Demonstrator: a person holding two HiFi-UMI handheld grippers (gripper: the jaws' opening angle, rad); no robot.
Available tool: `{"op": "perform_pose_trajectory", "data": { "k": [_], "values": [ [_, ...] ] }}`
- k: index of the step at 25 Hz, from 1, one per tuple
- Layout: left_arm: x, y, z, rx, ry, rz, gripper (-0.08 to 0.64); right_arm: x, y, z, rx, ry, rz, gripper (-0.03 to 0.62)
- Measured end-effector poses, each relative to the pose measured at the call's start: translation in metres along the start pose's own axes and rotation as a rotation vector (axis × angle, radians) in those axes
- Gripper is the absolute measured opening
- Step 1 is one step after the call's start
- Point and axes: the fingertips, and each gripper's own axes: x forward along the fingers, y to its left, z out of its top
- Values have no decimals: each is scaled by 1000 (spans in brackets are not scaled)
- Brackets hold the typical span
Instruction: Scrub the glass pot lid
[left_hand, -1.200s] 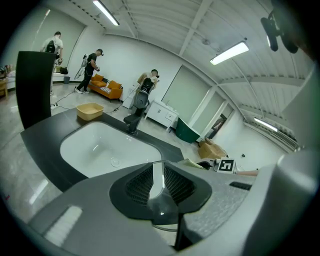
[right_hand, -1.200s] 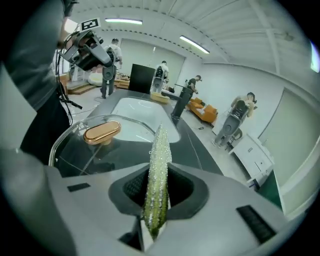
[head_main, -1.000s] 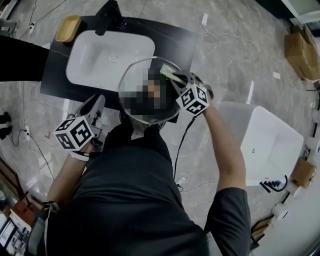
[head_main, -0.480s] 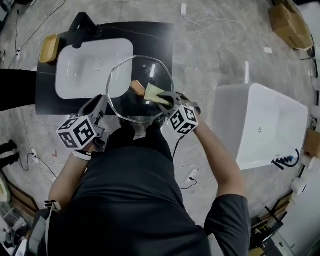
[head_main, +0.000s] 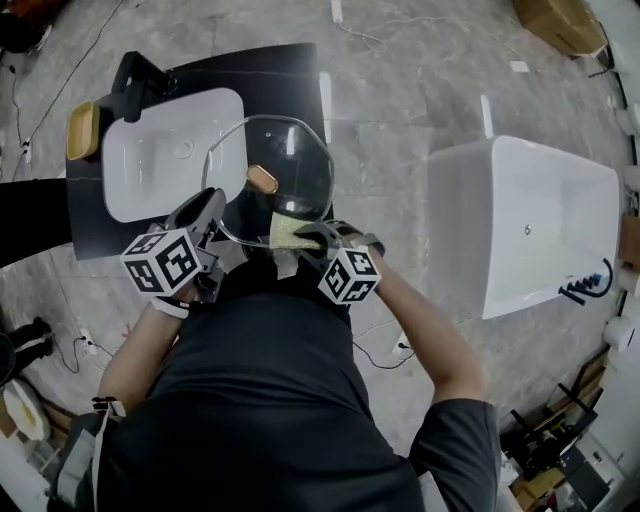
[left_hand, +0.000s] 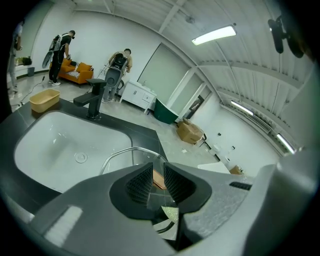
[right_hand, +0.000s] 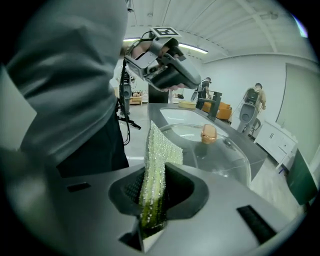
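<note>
The glass pot lid (head_main: 275, 175) with a copper knob (head_main: 262, 180) is held up in the air over the counter's right edge. My left gripper (head_main: 213, 207) is shut on the lid's rim at its lower left; in the left gripper view the glass edge (left_hand: 156, 176) sits between the jaws. My right gripper (head_main: 300, 237) is shut on a yellow-green scrub sponge (head_main: 286, 232) that lies against the lid's near edge. In the right gripper view the sponge (right_hand: 156, 165) stands upright between the jaws, with the lid (right_hand: 220, 155) and its knob (right_hand: 208, 132) just beyond.
A white sink (head_main: 165, 160) with a black faucet (head_main: 130, 85) is set in a dark counter (head_main: 270, 70). A yellow dish (head_main: 82, 130) rests at its left end. A white bathtub (head_main: 530, 220) stands to the right. Cables cross the floor. People stand far off.
The right gripper has drawn the sponge from the lid's upper right down to its near edge. The lid stays held by the left gripper. The head camera has shifted.
</note>
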Motion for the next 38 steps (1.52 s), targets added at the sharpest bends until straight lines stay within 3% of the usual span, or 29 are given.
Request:
{"op": "perform_pose_trajectory", "data": {
  "k": [5, 10, 19, 24, 29, 38],
  "values": [
    [-1, 8, 1, -18, -1, 9, 71, -3, 14, 14, -19, -10, 45, 54],
    [-13, 28, 5, -69, -39, 44, 71, 0, 4, 39, -150, -3, 49, 54],
    [-43, 63, -3, -195, -105, 110, 71, 26, -60, 58, -201, 33, -195, 54],
    [-52, 76, -10, -223, -112, 134, 71, 38, -65, 46, -193, 91, -266, 54],
    [-52, 82, -15, -234, -97, 134, 71, 46, -45, 48, -71, 68, -223, 55],
    [-38, 75, -21, -208, -49, 94, 71, 53, 9, 52, -20, 24, -76, 55]
  ]
}}
